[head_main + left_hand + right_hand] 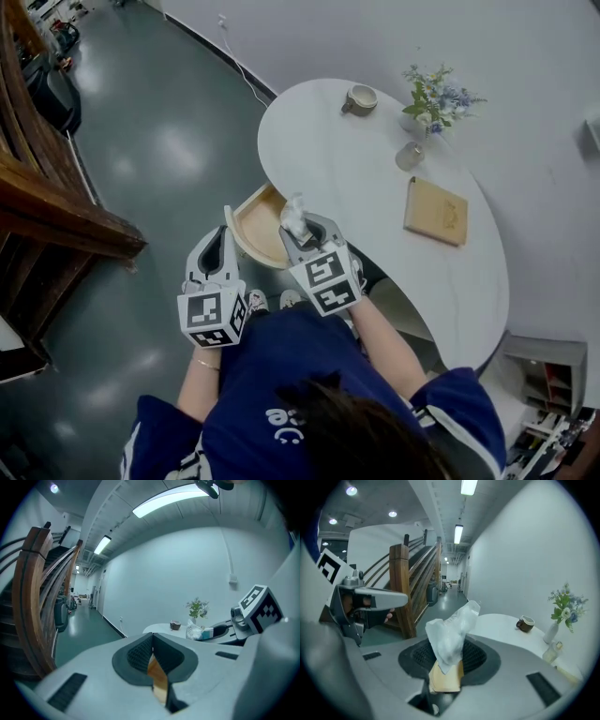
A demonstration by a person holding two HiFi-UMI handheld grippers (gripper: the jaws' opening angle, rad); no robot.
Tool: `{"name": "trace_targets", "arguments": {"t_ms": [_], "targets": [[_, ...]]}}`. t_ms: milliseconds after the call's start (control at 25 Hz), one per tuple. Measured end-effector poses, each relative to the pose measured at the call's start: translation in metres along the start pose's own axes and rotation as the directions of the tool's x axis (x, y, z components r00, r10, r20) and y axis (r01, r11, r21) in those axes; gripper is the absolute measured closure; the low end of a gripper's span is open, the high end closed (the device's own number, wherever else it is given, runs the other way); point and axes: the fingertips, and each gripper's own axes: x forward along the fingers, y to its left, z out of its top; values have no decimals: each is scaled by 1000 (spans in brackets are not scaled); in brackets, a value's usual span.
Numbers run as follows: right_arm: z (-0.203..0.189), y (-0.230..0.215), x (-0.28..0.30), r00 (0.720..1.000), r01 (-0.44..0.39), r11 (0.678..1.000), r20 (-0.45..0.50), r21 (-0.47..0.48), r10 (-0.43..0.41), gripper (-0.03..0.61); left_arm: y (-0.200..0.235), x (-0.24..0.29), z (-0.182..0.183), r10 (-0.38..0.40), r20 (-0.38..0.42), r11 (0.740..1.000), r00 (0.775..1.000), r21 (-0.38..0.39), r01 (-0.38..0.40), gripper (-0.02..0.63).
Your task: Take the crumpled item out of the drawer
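Wrapper [452,637] sits clenched in my right fingers [480,657] above the open drawer [258,230]; left fingers [136,656] clenched empty beside them; mug [361,98], flowers [436,94] on desk [356,178] beyond.

I had two tongs in my hands, the left tongs [226,217] and the right tongs [302,232]. I counted one crumpled wrapper [293,211], one drawer [259,231], one worktop [328,159], one mug [360,98], one vase of flowers [424,105], one glass [409,156] and one book [436,210].

Steep overhead; gripper views across table [361,173]
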Motion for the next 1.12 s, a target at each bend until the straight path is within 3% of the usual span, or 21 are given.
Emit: {"name": "trace_targets", "arguments": {"t_ms": [160, 440, 800, 1120], "targets": [[16, -5, -13, 996, 24, 997, 83, 73, -30, 448, -1, -3, 10, -17, 31, 1000, 999, 2, 16, 609], [43, -22, -38, 972, 82, 989, 211, 121, -106, 448, -9, -5, 36, -48, 96, 999, 994, 21, 46, 609], [74, -41, -74, 904, 148, 974, 377, 170, -203, 448, -22, -4, 71, -83, 180, 996, 980, 57, 74, 610], [87, -57, -91, 865, 180, 966, 438, 186, -246, 449, -34, 2, 82, -98, 199, 992, 975, 103, 79, 611]]}}
